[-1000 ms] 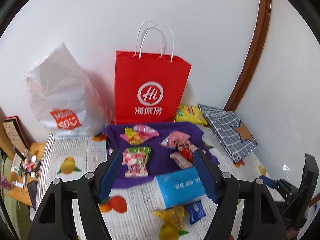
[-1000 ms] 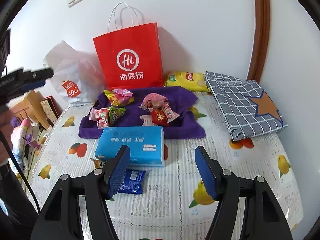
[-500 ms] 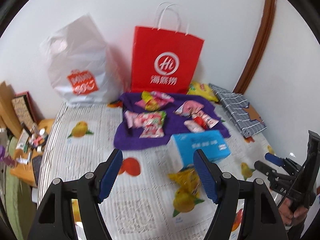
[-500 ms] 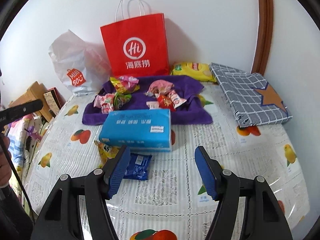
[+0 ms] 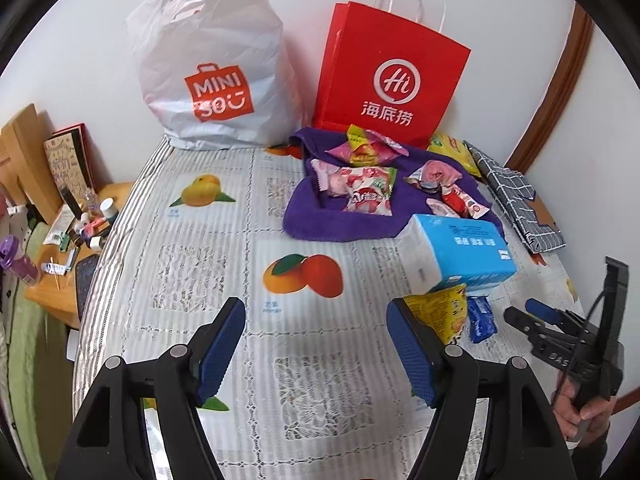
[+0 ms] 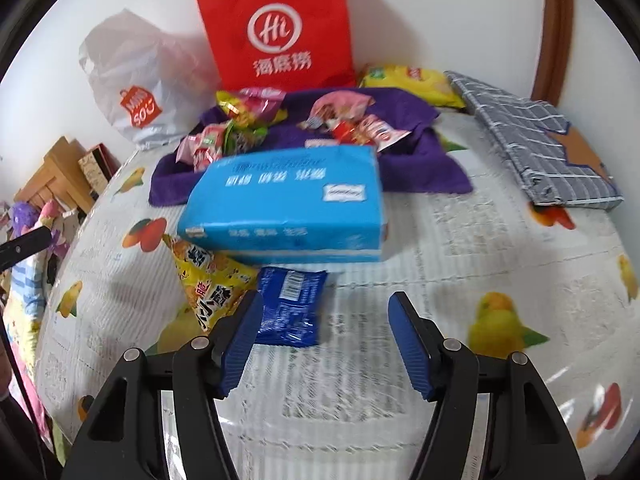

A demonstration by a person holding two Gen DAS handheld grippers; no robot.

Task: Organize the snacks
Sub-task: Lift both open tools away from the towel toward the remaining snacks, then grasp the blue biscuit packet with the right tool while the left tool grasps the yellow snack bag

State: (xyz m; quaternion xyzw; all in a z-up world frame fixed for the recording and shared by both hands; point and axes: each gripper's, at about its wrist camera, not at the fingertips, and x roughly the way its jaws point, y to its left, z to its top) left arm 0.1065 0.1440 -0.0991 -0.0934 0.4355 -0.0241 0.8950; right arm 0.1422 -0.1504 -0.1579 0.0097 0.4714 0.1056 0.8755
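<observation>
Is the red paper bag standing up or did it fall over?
Standing up. The red paper bag rises upright by the wall behind the purple cloth, its white handles pointing up.

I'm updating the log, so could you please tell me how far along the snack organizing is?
Done: nothing visibly sorted. Several snacks lie on the purple towel; the yellow packet and blue packet sit by the tissue pack. In hand: nothing; the left gripper and right gripper are open. Left: everything.
</observation>
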